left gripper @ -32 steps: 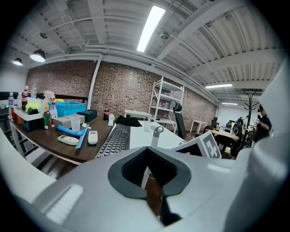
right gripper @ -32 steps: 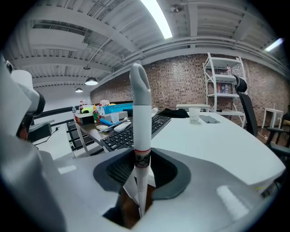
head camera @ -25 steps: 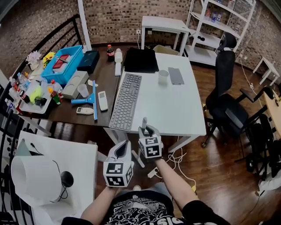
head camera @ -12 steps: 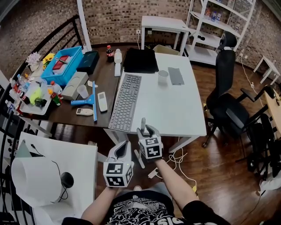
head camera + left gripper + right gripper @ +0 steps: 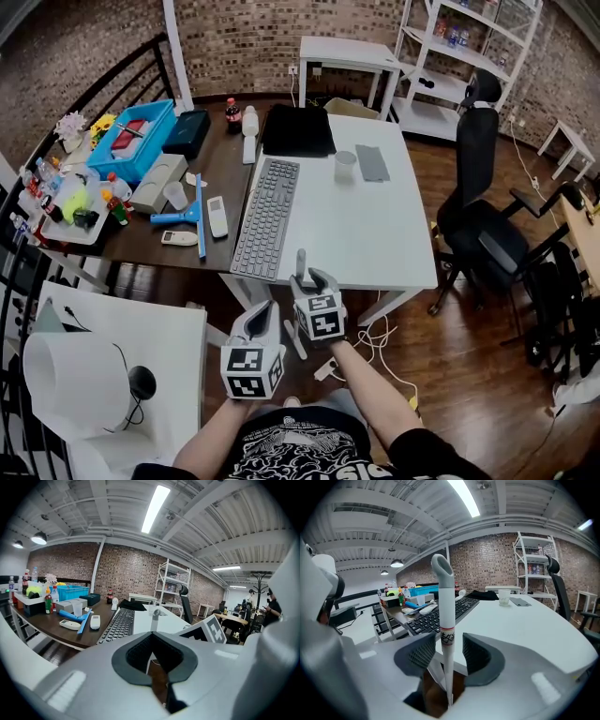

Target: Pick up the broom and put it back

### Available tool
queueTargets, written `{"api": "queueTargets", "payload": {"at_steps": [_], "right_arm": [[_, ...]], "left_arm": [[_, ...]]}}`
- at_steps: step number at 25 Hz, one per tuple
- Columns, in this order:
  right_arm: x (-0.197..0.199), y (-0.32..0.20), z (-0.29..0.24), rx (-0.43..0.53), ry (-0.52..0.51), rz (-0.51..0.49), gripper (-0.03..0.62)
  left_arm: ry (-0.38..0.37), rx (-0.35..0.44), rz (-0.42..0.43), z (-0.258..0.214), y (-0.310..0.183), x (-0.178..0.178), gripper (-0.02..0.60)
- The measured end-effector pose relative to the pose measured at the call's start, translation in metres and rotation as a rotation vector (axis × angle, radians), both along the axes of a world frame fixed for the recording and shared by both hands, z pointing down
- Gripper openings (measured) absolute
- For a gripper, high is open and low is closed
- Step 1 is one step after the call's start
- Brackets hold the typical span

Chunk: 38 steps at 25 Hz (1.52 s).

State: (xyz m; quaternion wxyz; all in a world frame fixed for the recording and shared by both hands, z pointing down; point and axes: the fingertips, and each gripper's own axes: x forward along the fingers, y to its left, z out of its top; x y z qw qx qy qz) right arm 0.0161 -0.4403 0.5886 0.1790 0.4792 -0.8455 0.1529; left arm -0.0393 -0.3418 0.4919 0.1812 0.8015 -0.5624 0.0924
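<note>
Slim white plastic broom handle (image 5: pixel 444 606): upright between right gripper (image 5: pixel 449 654) jaws, tip towards 12 o'clock. Pads at 9 and 3 o'clock, opening, grip released. Left gripper (image 5: pixel 152 639): jaws clenched together, empty.

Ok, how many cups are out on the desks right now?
2. One cup stands on the white desk, right of the keyboard; the other cup sits on the dark table beside the grey box. Others may be hidden in the clutter.
</note>
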Motion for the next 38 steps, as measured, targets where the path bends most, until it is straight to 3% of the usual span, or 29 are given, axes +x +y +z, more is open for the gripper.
{"api": "queueTargets", "payload": {"at_steps": [13, 23, 33, 38], "right_arm": [[0.009, 0.037, -0.026, 0.020, -0.012, 0.064, 0.148], [0.020, 0.103, -0.085, 0.083, -0.046, 0.106, 0.067], [0.031, 0.178, -0.146, 0.176, -0.137, 0.061, 0.000], [0.036, 0.218, -0.155, 0.184, -0.164, 0.019, 0.000]], "left_arm": [[0.023, 0.008, 0.007, -0.008, 0.021, -0.001, 0.006], [0.058, 0.020, 0.044, -0.022, 0.050, 0.013, 0.006], [0.059, 0.064, 0.019, -0.042, 0.098, 0.033, 0.006], [0.048, 0.073, 0.007, -0.048, 0.138, 0.048, 0.006]]}}
